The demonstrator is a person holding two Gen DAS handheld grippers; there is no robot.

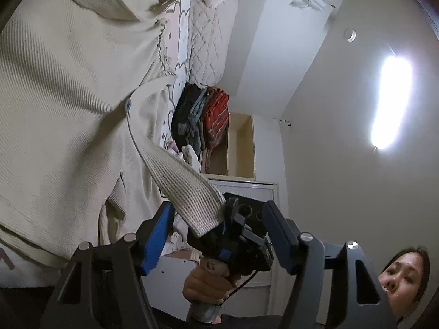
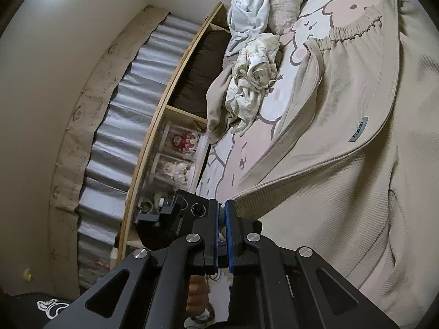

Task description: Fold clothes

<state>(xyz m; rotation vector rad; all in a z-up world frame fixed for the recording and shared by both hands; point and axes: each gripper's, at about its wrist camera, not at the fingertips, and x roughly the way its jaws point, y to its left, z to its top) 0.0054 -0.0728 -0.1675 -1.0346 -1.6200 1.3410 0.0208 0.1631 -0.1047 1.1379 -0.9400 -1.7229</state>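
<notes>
The beige garment [image 2: 343, 142] lay spread over the bed [image 2: 247, 148], filling the right half of the right wrist view, its elastic waistband [image 2: 354, 31] at the upper right and a small label [image 2: 359, 133] near one seam. One ribbed cuff [image 1: 192, 194] was lifted off the bed — in the left wrist view it ran as a taut strip from the middle of the frame down to the lower centre. There the right tool [image 2: 222, 213] was clamped on its end, probably so that limb of the garment could be carried across the body for a fold. The left tool [image 1: 216, 233] stood with its fingers apart, nothing between them; it sat close beside the held cuff, likely ready to take a second grip or just let go. A crumpled pale cloth [image 2: 255, 76] lay at the upper centre of the right view, well apart. Folded clothes [image 1: 203, 118] sat stacked mid-frame in the left view, presumably the finished pile.
</notes>
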